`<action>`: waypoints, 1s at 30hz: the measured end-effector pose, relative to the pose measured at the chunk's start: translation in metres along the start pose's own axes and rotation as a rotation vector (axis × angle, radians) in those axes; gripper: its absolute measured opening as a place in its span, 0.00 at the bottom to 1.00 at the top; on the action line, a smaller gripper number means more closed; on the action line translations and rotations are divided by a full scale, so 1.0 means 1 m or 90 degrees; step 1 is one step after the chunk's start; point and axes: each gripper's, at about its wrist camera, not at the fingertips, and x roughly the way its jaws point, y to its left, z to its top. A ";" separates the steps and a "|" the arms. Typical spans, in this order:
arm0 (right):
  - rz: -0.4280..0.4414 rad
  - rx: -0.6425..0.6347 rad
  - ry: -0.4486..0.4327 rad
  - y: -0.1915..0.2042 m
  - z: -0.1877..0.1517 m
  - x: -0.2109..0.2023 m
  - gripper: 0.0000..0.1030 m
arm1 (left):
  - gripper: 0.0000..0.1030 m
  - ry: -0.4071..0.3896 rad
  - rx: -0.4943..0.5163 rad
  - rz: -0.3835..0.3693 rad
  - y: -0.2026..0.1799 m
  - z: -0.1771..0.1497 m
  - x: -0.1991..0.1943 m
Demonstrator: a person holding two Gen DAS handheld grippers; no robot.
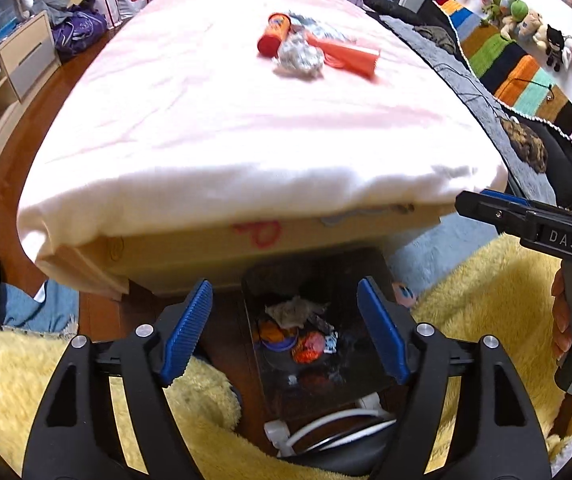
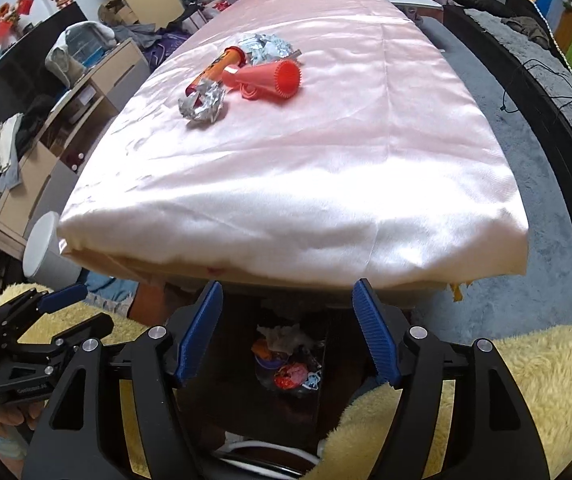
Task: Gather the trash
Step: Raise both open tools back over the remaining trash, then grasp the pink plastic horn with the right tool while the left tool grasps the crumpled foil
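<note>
A pile of trash lies far back on the pink-covered table: an orange tube can, a crumpled foil ball and a red ribbed cone. In the right wrist view they show as the can, the foil ball and the cone. A dark bin with several wrappers inside sits on the floor under the near table edge; it also shows in the right wrist view. My left gripper is open and empty above the bin. My right gripper is open and empty above the bin.
A yellow fluffy rug surrounds the bin. A white cup stands left of the table. Wooden drawers and clutter are at left, a striped blanket with plush toys at right. White cables lie near the bin.
</note>
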 end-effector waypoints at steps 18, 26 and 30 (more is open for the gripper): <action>-0.020 -0.058 -0.047 -0.004 0.086 0.029 0.54 | 0.62 -0.064 -0.003 0.017 0.017 0.107 0.011; -0.020 -0.094 -0.062 0.004 0.123 0.050 0.54 | 0.55 -0.068 0.012 -0.003 0.010 0.148 0.030; -0.014 -0.111 -0.064 0.009 0.136 0.059 0.54 | 0.53 -0.062 0.019 -0.013 0.006 0.162 0.040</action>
